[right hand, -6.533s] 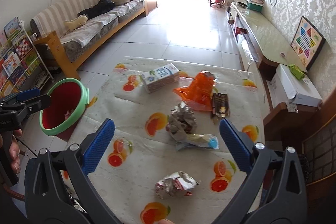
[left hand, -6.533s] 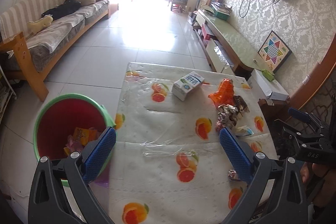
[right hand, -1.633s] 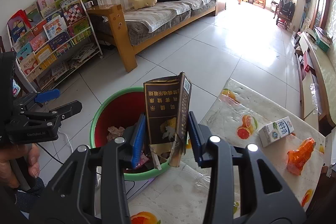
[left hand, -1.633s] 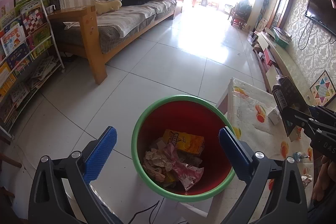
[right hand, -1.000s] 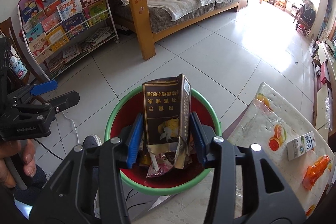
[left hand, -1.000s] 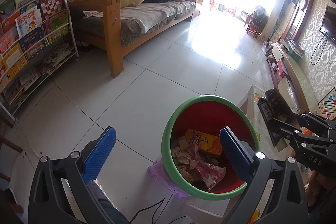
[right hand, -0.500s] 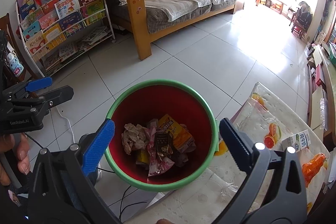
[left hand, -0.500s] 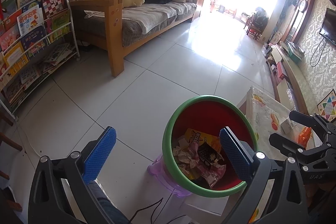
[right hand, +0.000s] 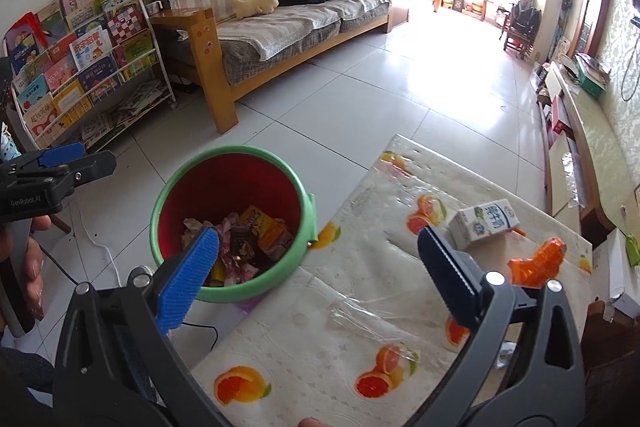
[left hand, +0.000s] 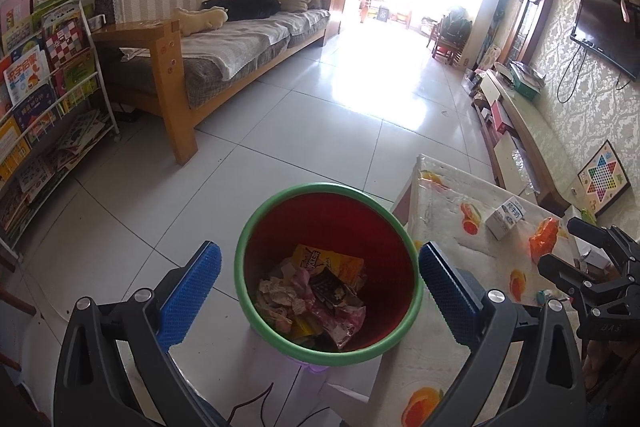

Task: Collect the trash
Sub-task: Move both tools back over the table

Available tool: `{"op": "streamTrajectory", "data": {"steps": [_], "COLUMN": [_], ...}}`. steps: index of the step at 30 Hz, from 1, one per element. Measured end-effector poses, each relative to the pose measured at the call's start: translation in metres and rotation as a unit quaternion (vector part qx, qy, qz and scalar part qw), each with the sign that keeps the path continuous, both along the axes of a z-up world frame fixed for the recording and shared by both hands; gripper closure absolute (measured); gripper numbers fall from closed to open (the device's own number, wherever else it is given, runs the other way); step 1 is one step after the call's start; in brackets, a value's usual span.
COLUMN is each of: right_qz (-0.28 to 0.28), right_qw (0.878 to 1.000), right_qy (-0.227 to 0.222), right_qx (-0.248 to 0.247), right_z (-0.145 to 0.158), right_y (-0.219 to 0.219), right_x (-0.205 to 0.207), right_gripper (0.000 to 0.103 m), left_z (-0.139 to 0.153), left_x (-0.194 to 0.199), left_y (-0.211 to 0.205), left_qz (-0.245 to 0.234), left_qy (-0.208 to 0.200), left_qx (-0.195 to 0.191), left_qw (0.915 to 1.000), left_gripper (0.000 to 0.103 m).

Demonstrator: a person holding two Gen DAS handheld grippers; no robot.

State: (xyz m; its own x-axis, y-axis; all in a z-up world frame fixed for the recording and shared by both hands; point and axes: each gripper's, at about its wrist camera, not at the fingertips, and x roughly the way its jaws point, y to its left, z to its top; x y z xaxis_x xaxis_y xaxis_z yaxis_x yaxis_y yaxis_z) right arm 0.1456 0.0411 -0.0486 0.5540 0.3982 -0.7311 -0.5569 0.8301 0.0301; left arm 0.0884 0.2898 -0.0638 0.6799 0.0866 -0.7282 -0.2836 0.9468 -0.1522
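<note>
A red bin with a green rim (left hand: 256,239) (right hand: 160,203) stands on the floor beside the table and holds several wrappers, among them a dark brown packet (left hand: 329,286) (right hand: 240,239). My left gripper (left hand: 318,291) is open and empty above the bin. My right gripper (right hand: 320,263) is open and empty over the table's left edge, next to the bin. A white milk carton (right hand: 484,223) (left hand: 505,218) and an orange wrapper (right hand: 536,263) (left hand: 541,239) lie on the table.
The table (right hand: 340,327) has a fruit-print cloth under clear plastic. A wooden sofa (right hand: 288,23) and a book rack (right hand: 80,59) stand at the left. A low TV bench (left hand: 520,123) runs along the right wall. A cable (right hand: 100,247) lies on the floor by the bin.
My right gripper has opened and let the dark brown packet fall into the bin, then drawn back to the right over the table. My left gripper has stayed open above the bin.
</note>
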Motion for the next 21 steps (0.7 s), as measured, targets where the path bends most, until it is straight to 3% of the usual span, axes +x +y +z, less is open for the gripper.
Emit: {"op": "streamTrajectory", "data": {"steps": [12, 17, 21], "right_qz": [-0.124, -0.169, -0.199], "right_qw": [0.992, 0.986, 0.98], "right_qy": [-0.004, 0.005, 0.014], "right_qx": [0.001, 0.002, 0.009], "right_z": [-0.002, -0.01, -0.019], "right_y": [-0.158, -0.22, -0.261], "right_x": [-0.007, -0.01, -0.014], "right_gripper": [0.005, 0.005, 0.005], "left_z": [0.004, -0.001, -0.018], "left_x": [0.028, 0.039, 0.041], "left_y": [-0.139, -0.206, -0.262], "left_qz": [-0.131, -0.196, -0.271], "left_qy": [0.005, 0.015, 0.041], "left_qx": [-0.01, -0.01, -0.018], "left_qw": [0.9913, 0.9805, 0.9615], "left_gripper": [0.008, 0.008, 0.008]}}
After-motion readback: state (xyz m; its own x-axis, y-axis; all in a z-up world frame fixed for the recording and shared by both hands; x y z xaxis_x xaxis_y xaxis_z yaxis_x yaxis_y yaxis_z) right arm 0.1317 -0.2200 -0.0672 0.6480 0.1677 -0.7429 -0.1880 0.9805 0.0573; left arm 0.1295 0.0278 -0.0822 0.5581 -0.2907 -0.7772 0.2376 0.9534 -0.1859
